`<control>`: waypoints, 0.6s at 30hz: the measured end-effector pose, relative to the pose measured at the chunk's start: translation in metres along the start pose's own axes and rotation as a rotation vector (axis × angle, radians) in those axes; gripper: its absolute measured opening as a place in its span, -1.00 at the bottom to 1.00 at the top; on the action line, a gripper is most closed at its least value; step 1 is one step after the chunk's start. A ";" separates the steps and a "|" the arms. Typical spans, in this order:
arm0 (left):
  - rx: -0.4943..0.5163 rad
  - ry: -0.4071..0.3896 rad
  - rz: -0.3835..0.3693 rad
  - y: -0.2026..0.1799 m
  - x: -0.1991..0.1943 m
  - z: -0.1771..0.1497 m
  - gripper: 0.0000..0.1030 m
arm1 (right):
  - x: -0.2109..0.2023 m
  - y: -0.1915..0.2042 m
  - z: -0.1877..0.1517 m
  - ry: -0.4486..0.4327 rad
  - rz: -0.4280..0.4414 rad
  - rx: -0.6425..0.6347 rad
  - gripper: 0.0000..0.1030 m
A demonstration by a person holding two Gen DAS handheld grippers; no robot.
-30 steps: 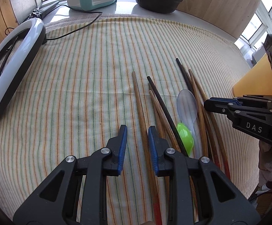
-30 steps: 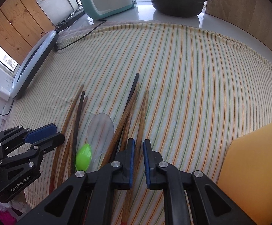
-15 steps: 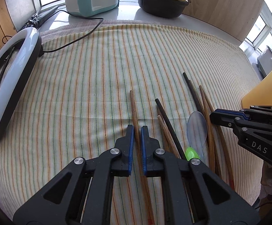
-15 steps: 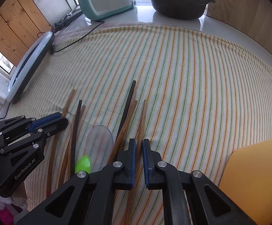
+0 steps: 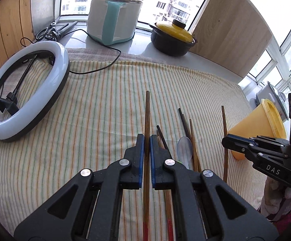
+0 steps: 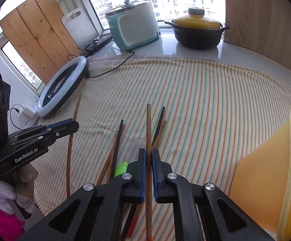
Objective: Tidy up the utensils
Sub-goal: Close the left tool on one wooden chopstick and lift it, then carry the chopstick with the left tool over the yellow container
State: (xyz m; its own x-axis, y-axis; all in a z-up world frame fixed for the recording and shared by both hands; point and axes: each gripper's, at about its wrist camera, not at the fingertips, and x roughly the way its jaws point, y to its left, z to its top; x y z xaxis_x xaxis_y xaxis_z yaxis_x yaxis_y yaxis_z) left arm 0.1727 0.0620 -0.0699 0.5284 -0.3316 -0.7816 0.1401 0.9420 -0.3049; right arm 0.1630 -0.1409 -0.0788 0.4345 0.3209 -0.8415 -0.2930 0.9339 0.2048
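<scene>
**Inspector A:** Left wrist view. The left gripper [image 5: 147, 140] is clamped on one brown wooden chopstick [image 5: 147, 112]. The stick runs straight down the gap between the blue-padded fingers [image 5: 141, 156], its plain tip jutting beyond them and its red-painted end near the bottom edge of the view, clear of the striped cloth [image 5: 97, 104] on the worktop.

**Inspector B:** And the rest of the utensils?

**Inspector A:** Just right of the fingers, on the cloth: several loose chopsticks [image 5: 185, 124], dark and brown, with a clear plastic spoon [image 5: 184, 149] among them. The right gripper [image 5: 228, 142] shows at the right edge, gripping a second chopstick [image 5: 224, 124]. A yellow cup [image 5: 251, 124] lies on its side behind it.

**Inspector B:** Right wrist view?

**Inspector A:** The right gripper [image 6: 149, 152] is closed tight on its chopstick [image 6: 148, 124], which passes lengthwise between the fingers [image 6: 143, 168], tip forward. The loose chopsticks [image 6: 119, 138] and the spoon [image 6: 134, 148], green-handled, lie below and to the left. The left gripper [image 6: 73, 125] appears at the left edge, holding its chopstick [image 6: 74, 116]. The yellow cup [image 6: 269, 172] lies at the right.
</scene>
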 end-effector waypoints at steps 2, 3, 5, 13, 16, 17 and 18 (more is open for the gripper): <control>0.008 -0.036 -0.011 -0.004 -0.016 0.002 -0.94 | -0.016 0.003 -0.001 -0.040 0.006 -0.012 -0.94; 0.015 -0.055 -0.017 -0.008 -0.025 0.003 -0.94 | -0.023 0.004 -0.001 -0.058 0.008 -0.018 -0.94; 0.027 -0.089 -0.028 -0.013 -0.040 0.002 -0.94 | -0.036 0.004 -0.002 -0.091 0.014 -0.022 -0.94; 0.080 -0.179 -0.054 -0.037 -0.077 0.008 -0.94 | -0.078 0.011 -0.003 -0.221 -0.031 -0.075 -0.94; 0.099 -0.208 -0.062 -0.047 -0.088 0.013 -0.94 | -0.091 0.014 -0.002 -0.268 -0.056 -0.101 -0.94; 0.105 -0.219 -0.063 -0.050 -0.092 0.014 -0.94 | -0.096 0.015 -0.001 -0.282 -0.056 -0.103 -0.94; 0.110 -0.231 -0.065 -0.053 -0.096 0.016 -0.94 | -0.101 0.015 0.001 -0.295 -0.054 -0.104 -0.94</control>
State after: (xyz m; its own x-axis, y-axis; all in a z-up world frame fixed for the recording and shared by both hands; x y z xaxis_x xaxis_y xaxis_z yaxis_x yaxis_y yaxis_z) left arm 0.1281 0.0450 0.0299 0.6905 -0.3828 -0.6137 0.2634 0.9233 -0.2796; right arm 0.1154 -0.1591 0.0092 0.6761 0.3170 -0.6651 -0.3416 0.9347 0.0983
